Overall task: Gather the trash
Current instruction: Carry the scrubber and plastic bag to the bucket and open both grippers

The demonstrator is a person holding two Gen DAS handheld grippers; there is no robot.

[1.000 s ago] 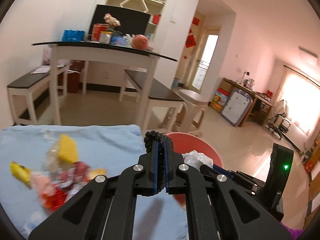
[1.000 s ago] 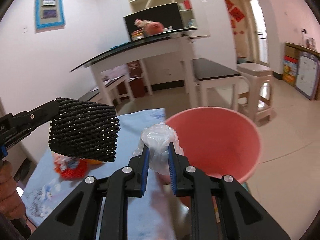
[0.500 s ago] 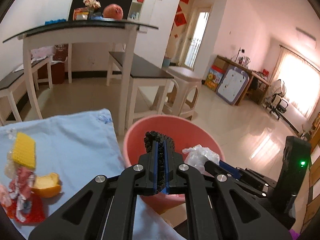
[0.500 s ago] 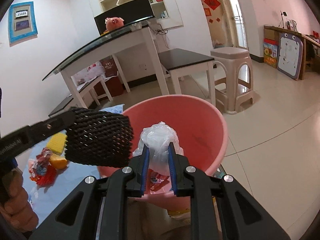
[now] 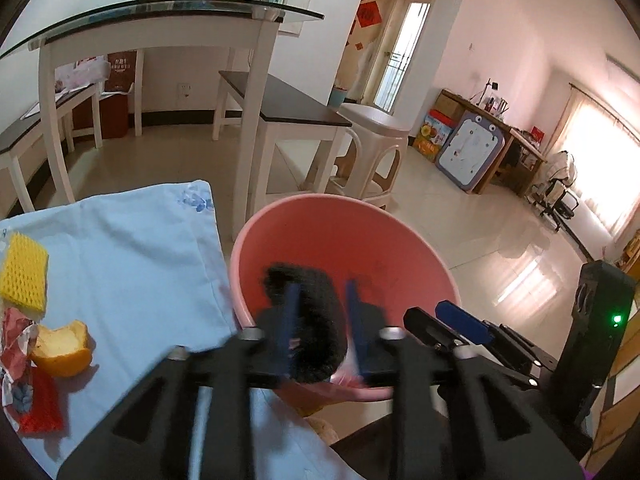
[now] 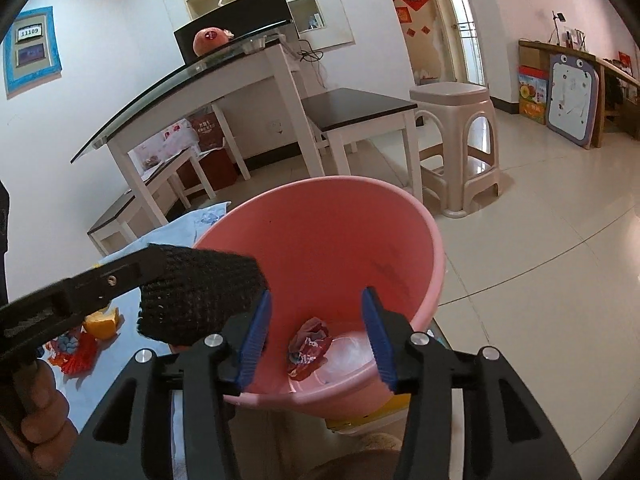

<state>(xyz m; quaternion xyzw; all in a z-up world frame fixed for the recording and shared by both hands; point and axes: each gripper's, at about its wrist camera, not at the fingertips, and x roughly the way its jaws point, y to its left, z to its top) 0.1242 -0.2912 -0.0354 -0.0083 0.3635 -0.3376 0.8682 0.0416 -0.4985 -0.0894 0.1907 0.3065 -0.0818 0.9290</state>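
A pink bin (image 5: 280, 236) (image 6: 400, 216) stands beside the blue-clothed table (image 5: 120, 248). My left gripper (image 5: 322, 316) is over the bin with its jaws apart; a black foam net (image 5: 310, 320) (image 6: 200, 292) sits loose between them. My right gripper (image 6: 316, 328) is open and empty above the bin. A red wrapper (image 6: 308, 346) and clear plastic (image 6: 348, 346) lie in the bin's bottom. On the cloth lie a yellow foam net (image 5: 24, 272), an orange peel (image 5: 62, 346) (image 6: 105, 320) and red wrappers (image 5: 28, 380) (image 6: 74, 354).
A glass-topped white table (image 5: 168, 16) (image 6: 208, 76) stands behind, with dark-topped benches (image 5: 288, 104) (image 6: 360, 106) and a beige plastic stool (image 5: 376, 128) (image 6: 456, 100) close to the bin. Tiled floor (image 5: 480, 220) spreads to the right.
Both grippers moved over the bin. My right gripper opened and the clear plastic bag dropped into the bin. My left gripper's jaws have spread around the black net.
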